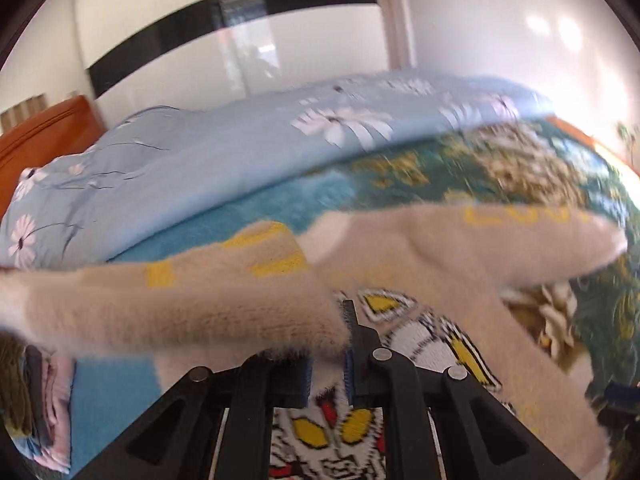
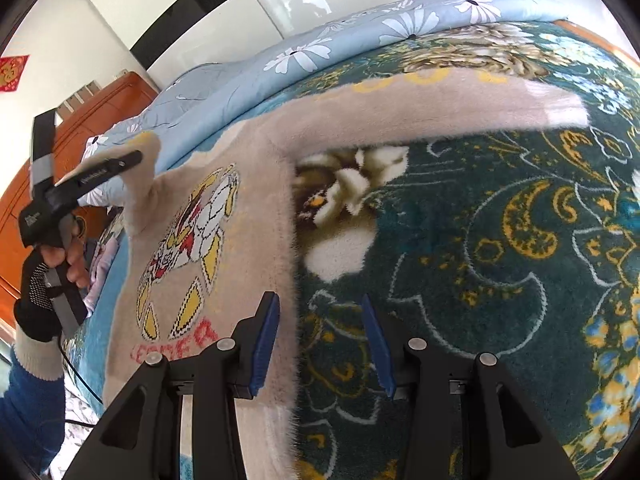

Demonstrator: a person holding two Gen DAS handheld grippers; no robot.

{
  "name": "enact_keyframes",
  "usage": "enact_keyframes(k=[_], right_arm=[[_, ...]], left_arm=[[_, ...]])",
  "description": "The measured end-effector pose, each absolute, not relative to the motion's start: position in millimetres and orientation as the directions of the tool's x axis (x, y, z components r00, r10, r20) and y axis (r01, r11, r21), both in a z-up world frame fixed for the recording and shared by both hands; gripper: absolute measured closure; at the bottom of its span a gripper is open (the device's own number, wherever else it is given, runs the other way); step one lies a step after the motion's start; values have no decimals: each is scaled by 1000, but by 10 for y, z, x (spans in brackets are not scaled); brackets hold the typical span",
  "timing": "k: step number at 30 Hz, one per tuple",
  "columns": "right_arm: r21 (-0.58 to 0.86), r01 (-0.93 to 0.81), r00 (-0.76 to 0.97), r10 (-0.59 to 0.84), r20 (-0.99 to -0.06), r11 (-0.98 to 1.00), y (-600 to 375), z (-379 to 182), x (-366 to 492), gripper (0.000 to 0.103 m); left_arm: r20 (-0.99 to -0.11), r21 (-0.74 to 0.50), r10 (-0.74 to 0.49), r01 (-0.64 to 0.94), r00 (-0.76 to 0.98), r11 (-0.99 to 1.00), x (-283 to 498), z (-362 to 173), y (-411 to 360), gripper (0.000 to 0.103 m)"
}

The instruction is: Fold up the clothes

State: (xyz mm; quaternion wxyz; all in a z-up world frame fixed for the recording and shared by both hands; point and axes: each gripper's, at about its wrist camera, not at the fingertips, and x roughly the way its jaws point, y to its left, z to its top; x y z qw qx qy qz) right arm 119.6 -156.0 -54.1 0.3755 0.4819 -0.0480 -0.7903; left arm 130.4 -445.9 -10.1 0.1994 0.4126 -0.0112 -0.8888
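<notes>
Two tools: left tool [image 2: 134,158] pinches the sweater [image 2: 248,216] sleeve; right tool [image 2: 320,344] gapes beside quilt [image 2: 360,36].

**A bedroom in a home**

I am working over a bed. A dark green floral blanket [image 2: 500,240] covers most of it, and a light blue duvet with white daisies [image 1: 240,152] lies bunched along its far side. An orange-brown wooden headboard [image 2: 100,120] stands at one end. Behind the bed I see a glossy white wardrobe with a black band [image 1: 240,40]. A red paper decoration [image 2: 14,72] hangs on the white wall. Folded clothes [image 1: 36,400] are stacked at the bed's edge.
</notes>
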Motion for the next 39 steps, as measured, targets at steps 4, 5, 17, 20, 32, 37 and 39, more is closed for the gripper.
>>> enact_keyframes(k=[4,5,17,20,32,37,39], right_arm=[[464,531,-253,-656,-712,-709,-1357,-599,1218,59],[467,533,-252,-659,-708,-706,-1320,-599,1226,59],[417,585,-290,-660,-693,-696,-1375,-428,1273,58],[400,646,-267,-683,-680,-650,-1663,-246,1331,57],[15,969,-165,-686,-709,-249,-4278,81,2090,45],[-195,942,-328,-616,-717,-274,-4823,-41,2168,47],[-140,939,-313,-611,-727,-314,-4804,-4,2046,72]], left_arm=[[-804,193,-331,309,-494,-931,1220,-447,-4070,90],[-812,203,-333,302,-480,-931,1209,-513,-4028,87],[-769,40,-165,211,-618,-977,2247,-51,-3970,45],[-747,-84,-123,275,-654,-958,2702,49,-4308,44],[-739,-210,-269,592,-617,-778,3377,19,-5698,43],[-736,-245,-234,572,-635,-783,3336,-36,-5924,43],[-724,-280,-188,532,-664,-799,3165,-33,-5965,42]])
